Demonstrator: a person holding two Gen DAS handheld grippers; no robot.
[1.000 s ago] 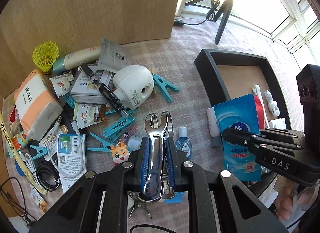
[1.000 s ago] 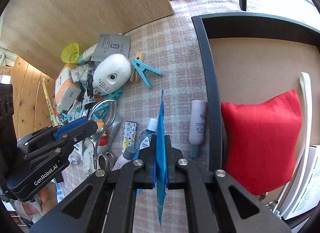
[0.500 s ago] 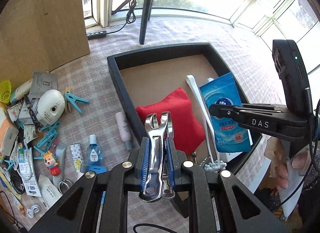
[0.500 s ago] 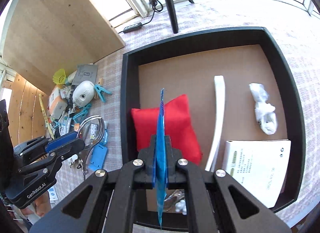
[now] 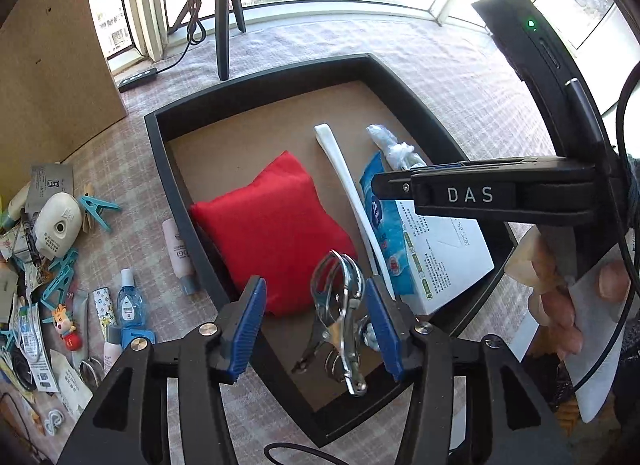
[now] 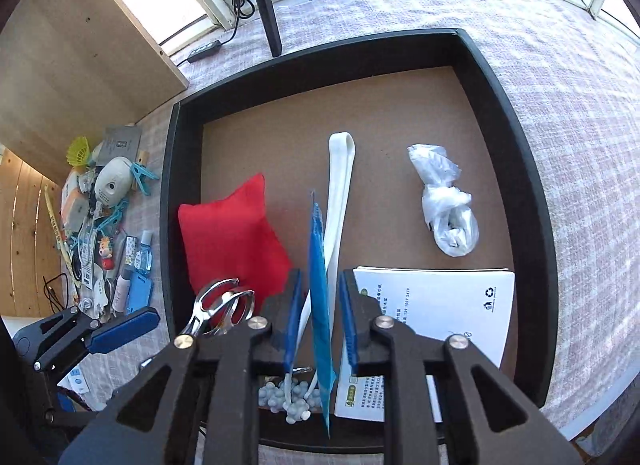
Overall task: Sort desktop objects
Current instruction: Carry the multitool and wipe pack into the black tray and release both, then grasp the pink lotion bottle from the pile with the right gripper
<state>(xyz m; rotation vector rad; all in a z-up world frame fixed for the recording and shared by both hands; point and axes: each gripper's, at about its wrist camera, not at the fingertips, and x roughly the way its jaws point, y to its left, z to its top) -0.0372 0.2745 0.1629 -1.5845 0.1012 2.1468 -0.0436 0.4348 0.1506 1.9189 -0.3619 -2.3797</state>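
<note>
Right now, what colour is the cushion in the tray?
Red: the cushion shows best in the left wrist view.

Both grippers have travelled from above the clutter on the worktop to above the black tray. The left gripper has just been opening; the metal pliers, clamped a second ago, now sit loose between its fingers. The right gripper has likewise just been opening, and the blue packet stands free between its spread fingers.
</note>
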